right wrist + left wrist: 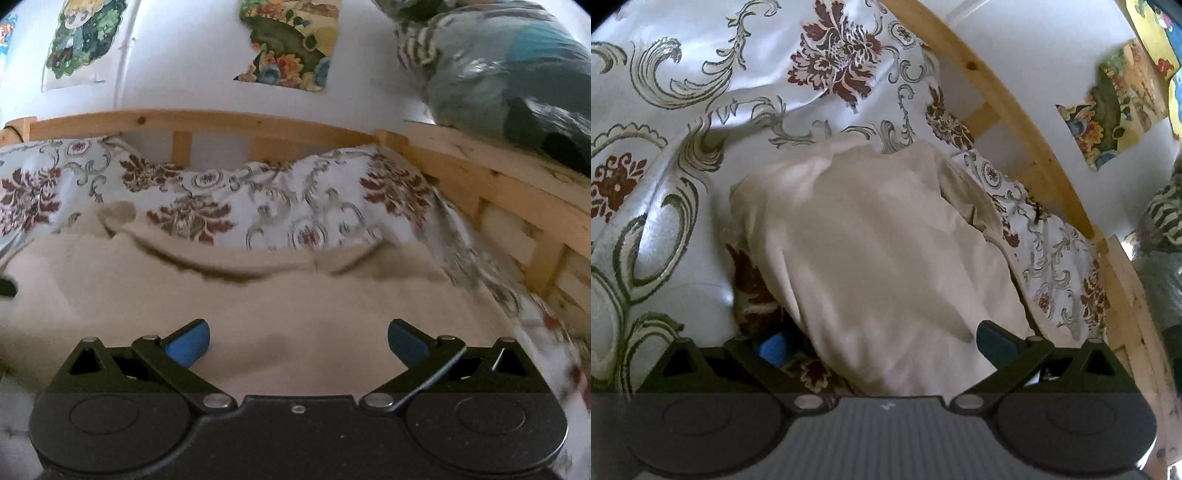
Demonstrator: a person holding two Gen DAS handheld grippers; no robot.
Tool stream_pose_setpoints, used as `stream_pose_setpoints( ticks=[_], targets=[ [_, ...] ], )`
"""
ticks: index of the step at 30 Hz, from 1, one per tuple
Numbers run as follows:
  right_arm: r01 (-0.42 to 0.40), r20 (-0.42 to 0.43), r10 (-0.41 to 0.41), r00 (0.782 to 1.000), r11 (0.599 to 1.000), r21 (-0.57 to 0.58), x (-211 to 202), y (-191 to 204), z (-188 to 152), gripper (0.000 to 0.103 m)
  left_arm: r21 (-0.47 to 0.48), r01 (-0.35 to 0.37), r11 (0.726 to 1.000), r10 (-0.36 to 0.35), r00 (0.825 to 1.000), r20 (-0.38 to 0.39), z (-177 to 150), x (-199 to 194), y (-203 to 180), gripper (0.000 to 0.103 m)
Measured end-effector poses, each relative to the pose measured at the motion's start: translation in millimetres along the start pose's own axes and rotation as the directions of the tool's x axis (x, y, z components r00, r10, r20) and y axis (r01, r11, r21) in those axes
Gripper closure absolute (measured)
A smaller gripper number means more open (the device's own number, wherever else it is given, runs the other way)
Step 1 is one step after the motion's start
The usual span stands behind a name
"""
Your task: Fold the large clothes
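Observation:
A large cream garment [871, 229] lies spread on a floral bedspread [665, 110], one edge folded over on the right. My left gripper [882, 345] stands open low over its near end. The cloth runs between the wide-apart blue pads [995, 339] and partly covers the left one. In the right wrist view the same cream garment [184, 302] fills the foreground, its far edge rumpled against the bedspread [280, 206]. My right gripper [299, 341] is open just above the cloth, with nothing between its blue pads [188, 345].
A wooden bed rail [1008, 96] [221, 120] borders the far side and right side of the bed. Behind it is a white wall with posters [291, 44]. A bulky teal and dark bundle [509, 74] sits on the rail at the right.

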State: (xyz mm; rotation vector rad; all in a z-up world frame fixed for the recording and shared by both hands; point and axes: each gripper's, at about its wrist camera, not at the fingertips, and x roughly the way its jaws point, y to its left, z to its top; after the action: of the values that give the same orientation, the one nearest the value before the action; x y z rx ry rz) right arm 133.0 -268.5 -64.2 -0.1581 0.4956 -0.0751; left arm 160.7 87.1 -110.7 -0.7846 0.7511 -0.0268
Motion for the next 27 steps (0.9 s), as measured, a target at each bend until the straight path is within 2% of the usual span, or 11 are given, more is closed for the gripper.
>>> stream_pose_setpoints(
  ticks=[5,10,13,16,18,19,21,22,23,25,27],
  targets=[
    [-0.008,0.001,0.008,1.0,0.996,-0.087,8.9,10.7,-21.8,0.001,0.031,-0.031,0.999,0.03,1.0,0.003,-2.4,-0.4,-2.7,0.001],
    [-0.02,-0.005,0.02,1.0,0.998,-0.053,15.7,11.0,-27.0,0.001,0.026,-0.008,1.0,0.008,1.0,-0.013,4.1,3.4,3.6,0.001],
    [-0.027,-0.005,0.027,1.0,0.999,-0.047,17.4,9.9,-26.7,0.001,0.028,-0.023,0.999,0.023,1.0,-0.003,7.2,6.8,1.8,0.001],
    [-0.041,-0.003,0.04,0.999,0.999,-0.009,23.1,8.2,-28.3,0.001,0.053,-0.077,0.996,0.076,0.997,0.029,3.4,9.2,-7.7,0.018],
    [-0.054,0.014,0.053,0.998,0.998,0.031,27.4,6.6,-34.8,0.001,0.074,-0.088,0.993,0.085,0.995,0.047,0.8,8.9,-15.4,0.036],
    [-0.06,0.017,0.059,0.998,0.997,0.054,30.0,5.6,-38.1,0.001,0.076,-0.09,0.993,0.086,0.995,0.054,0.4,8.2,-18.3,0.04],
    [-0.063,0.016,0.062,0.998,0.996,0.069,32.1,5.5,-40.4,0.001,0.092,-0.099,0.991,0.093,0.993,0.072,1.2,5.3,-26.0,0.063],
    [-0.061,0.015,0.061,0.998,0.996,0.067,31.8,6.0,-40.0,0.001,0.103,-0.11,0.989,0.102,0.991,0.083,1.4,3.1,-30.0,0.069],
    [-0.061,0.014,0.061,0.998,0.996,0.066,32.0,6.0,-40.2,0.001,0.12,-0.116,0.986,0.104,0.989,0.101,1.3,-0.5,-35.5,0.079],
    [-0.06,0.01,0.06,0.998,0.996,0.067,32.9,6.5,-40.2,0.001,0.188,-0.128,0.974,0.103,0.985,0.137,0.5,-8.1,-51.6,0.087],
    [-0.058,0.004,0.058,0.998,0.996,0.069,33.7,6.9,-39.2,0.001,0.317,-0.144,0.937,0.086,0.978,0.191,-3.0,-17.1,-79.5,0.092]
  ],
)
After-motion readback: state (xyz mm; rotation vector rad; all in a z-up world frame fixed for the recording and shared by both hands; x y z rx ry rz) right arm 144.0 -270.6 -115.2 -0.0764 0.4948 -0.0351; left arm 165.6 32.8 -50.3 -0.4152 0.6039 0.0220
